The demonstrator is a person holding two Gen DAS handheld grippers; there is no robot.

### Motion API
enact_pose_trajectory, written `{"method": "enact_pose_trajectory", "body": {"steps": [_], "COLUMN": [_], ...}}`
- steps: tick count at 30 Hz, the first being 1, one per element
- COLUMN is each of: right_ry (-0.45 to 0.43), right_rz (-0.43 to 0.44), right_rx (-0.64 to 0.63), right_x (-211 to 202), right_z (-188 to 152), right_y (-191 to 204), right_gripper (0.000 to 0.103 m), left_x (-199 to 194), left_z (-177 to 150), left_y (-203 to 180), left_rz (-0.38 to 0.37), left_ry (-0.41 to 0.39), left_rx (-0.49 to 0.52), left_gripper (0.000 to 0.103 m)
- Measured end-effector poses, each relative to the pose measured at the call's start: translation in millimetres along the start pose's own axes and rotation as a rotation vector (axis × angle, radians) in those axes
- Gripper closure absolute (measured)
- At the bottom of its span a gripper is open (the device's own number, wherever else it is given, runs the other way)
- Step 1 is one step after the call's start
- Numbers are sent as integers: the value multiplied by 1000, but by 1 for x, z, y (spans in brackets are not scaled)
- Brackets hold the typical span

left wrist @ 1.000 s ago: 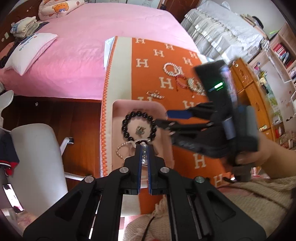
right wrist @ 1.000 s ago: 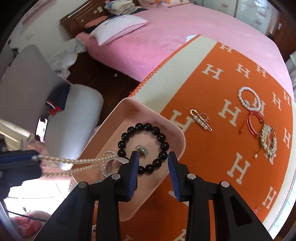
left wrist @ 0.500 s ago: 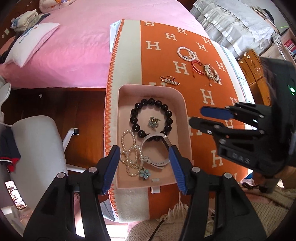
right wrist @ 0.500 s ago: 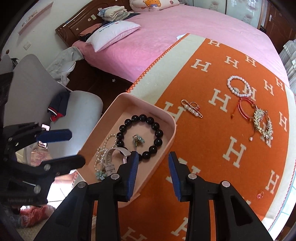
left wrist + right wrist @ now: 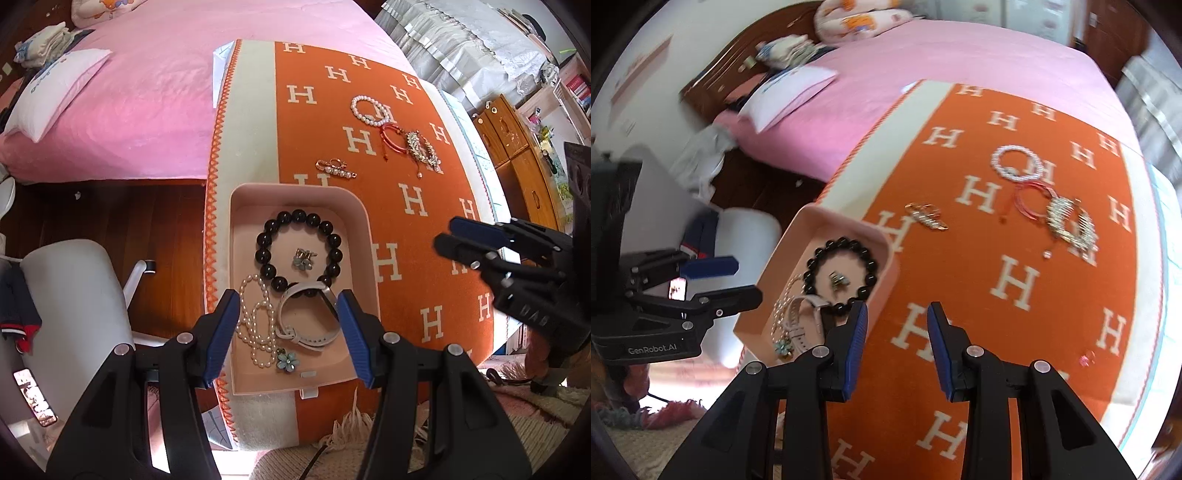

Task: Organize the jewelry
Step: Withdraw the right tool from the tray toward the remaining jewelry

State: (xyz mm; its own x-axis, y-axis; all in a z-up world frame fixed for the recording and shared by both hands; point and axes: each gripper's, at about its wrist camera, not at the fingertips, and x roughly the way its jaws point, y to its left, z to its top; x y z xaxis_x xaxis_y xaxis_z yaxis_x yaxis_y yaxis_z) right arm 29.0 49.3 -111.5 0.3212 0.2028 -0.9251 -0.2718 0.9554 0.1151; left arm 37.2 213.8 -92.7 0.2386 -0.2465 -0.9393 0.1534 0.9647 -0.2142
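Observation:
A pink tray (image 5: 364, 218) (image 5: 798, 229) sits on the orange blanket and holds a black bead bracelet (image 5: 299, 251) (image 5: 842, 271), a pearl necklace (image 5: 255, 325), a white watch (image 5: 306, 332) and a small flower earring (image 5: 303, 258). On the blanket beyond lie a gold pearl pin (image 5: 336, 169) (image 5: 927, 216), a pearl bracelet (image 5: 367, 108) (image 5: 1019, 162), a red cord bracelet (image 5: 393, 137) (image 5: 1032, 199) and a rhinestone piece (image 5: 421, 147) (image 5: 1071, 221). My left gripper (image 5: 284, 332) is open and empty above the tray's near end. My right gripper (image 5: 895, 347) is open and empty over the blanket, right of the tray.
The orange H-pattern blanket (image 5: 417, 206) covers a round-edged stool or table beside a pink bed (image 5: 147, 92). A white chair (image 5: 74, 295) stands at the left over dark wood floor. Wooden drawers (image 5: 517, 147) stand at the right.
My left gripper opened and let the pearl necklace drop into the tray, then drew back. My right gripper swung right, away from the tray and over the blanket.

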Motion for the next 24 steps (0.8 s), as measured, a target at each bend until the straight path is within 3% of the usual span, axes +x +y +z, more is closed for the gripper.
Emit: {"method": "enact_pose_trajectory", "body": {"steps": [14, 24], "right_ry": [-8, -8], "right_rz": [-89, -113], "right_rx": [187, 185], "right_x": [-38, -33], "right_z": [-27, -41], "right_y": [-75, -121], "right_gripper": [69, 69], "left_x": [1, 31], "left_z": [21, 53], "left_y": [-34, -64], "left_rz": [-33, -23], "left_ry": [5, 54], "left_rx": [74, 35], "left_gripper": [51, 51]}}
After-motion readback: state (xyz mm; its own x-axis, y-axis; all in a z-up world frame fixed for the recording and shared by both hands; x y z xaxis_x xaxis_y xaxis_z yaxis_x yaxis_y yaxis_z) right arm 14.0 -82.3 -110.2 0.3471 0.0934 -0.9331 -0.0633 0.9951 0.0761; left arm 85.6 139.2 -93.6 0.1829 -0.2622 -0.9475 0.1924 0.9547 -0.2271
